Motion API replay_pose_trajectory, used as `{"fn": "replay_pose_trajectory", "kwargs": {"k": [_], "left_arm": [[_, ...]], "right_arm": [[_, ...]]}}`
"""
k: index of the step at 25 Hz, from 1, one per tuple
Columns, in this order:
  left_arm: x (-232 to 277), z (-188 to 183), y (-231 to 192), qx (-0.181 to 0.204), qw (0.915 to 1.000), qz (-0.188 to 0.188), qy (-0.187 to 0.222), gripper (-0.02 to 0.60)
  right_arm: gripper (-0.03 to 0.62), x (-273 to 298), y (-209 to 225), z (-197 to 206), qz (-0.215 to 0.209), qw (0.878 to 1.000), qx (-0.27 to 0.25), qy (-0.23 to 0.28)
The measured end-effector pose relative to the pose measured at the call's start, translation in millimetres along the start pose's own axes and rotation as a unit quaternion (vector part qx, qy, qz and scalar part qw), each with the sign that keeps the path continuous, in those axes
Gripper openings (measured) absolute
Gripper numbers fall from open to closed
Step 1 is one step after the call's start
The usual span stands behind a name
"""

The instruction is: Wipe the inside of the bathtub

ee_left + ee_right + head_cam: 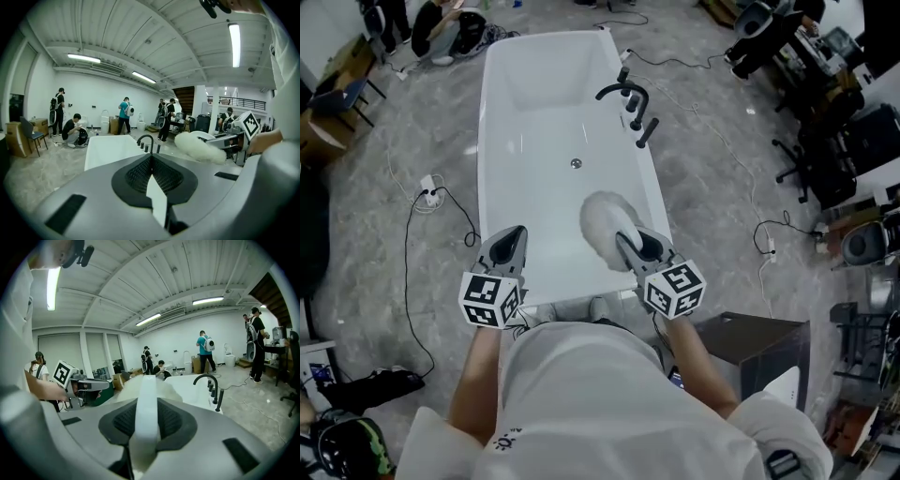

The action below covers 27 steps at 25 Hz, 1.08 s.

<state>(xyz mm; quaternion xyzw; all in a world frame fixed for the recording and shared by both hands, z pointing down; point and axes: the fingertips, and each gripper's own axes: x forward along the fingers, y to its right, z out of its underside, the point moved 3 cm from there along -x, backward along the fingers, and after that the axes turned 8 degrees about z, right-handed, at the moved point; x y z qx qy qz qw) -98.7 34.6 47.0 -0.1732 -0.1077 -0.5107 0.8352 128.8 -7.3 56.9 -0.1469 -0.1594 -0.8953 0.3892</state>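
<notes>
A power strip lies on the grey floor.

Head view looks steeply down on the bathtub — both gripper views face it level.

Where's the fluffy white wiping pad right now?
Clamped in the right claw, the fluffy white wiping pad hangs over the white bathtub's near end, toward its right wall.

Bright ceiling tube lights, soft shadows, fisheye-warped edges
</notes>
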Motion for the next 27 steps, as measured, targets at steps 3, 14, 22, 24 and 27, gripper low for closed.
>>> {"fn": "replay_pose_trajectory", "kwargs": {"k": [3, 14, 22, 24, 27], "left_arm": [[-5.2, -11.7, -7.1, 0.017, 0.9996, -0.011, 0.018, 0.009], [-3.0, -37.9, -13.3, 0.028, 0.9978, -0.026, 0.055, 0.009], [-2.7, -35.9, -9.0, 0.017, 0.9981, -0.022, 0.054, 0.009], [-1.5, -34.7, -8.8, 0.010, 0.9982, -0.021, 0.056, 0.009], [0.0, -34.8, -8.8, 0.007, 0.9983, -0.022, 0.054, 0.009]], "right_arm": [[0.095, 4.9, -0.7, -6.3, 0.004, 1.000, -0.008, 0.011], [0.095, 15.2, -1.4, -31.3, 0.017, 0.999, 0.001, 0.033], [0.095, 12.3, 2.3, -30.6, 0.022, 0.999, 0.001, 0.031], [0.095, 12.3, 5.1, -29.1, 0.024, 0.999, 0.001, 0.028], [0.095, 12.0, 8.5, -28.8, 0.027, 0.999, 0.003, 0.027]]}}
